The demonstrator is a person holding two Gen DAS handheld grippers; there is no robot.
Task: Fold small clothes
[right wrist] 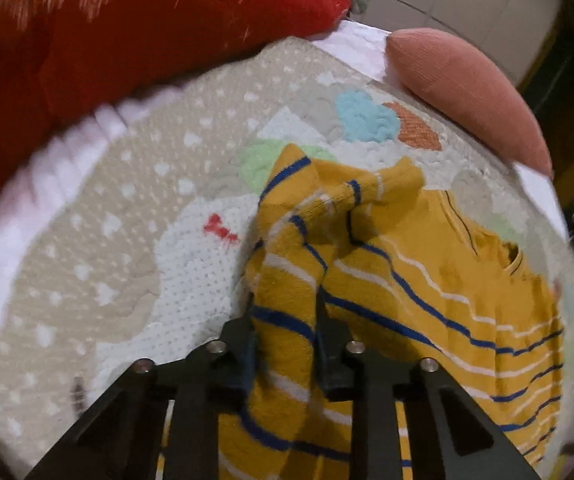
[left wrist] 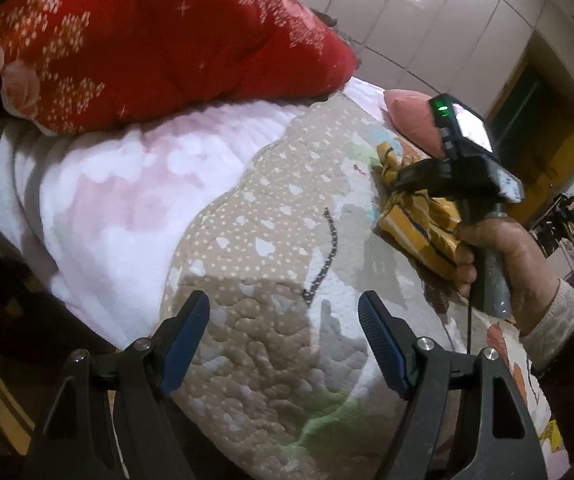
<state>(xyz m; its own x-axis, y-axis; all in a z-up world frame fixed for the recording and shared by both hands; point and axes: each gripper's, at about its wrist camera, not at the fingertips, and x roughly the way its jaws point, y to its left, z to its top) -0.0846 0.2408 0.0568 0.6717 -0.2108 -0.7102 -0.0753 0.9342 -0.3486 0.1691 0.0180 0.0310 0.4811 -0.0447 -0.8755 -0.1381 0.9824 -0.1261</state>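
The right gripper point(right wrist: 285, 344) is closed down tight on a bunched fold of the one yellow striped sweater point(right wrist: 439, 292), with the knit pinched between its black fingers point(right wrist: 335, 356) and a sleeve lifted up from the body of the garment. The rest of the sweater lies spread on the quilted play mat point(right wrist: 119, 280), toward the side nearest the pink pillow point(right wrist: 467, 92), its neckline pointing at that pillow. From the left wrist view the same sweater point(left wrist: 415, 224) shows as a crumpled yellow heap under the right gripper point(left wrist: 399, 184), which the person's right hand point(left wrist: 499, 256) grips by its handle. The left gripper point(left wrist: 283, 344) stands wide open, its two blue-padded fingers point(left wrist: 185, 344) well apart and holding nothing, poised over the beige dotted part of the mat, well away from the sweater. The mat covers a white and pink fleece blanket point(left wrist: 99, 196) on the bed. One red floral quilt point(left wrist: 159, 40) is heaped on the blanket on the far side of the mat from the left gripper, and the single pink pillow sits at the mat's far edge, just beyond the sweater. A white tiled wall point(left wrist: 427, 20) rises behind the pillow.
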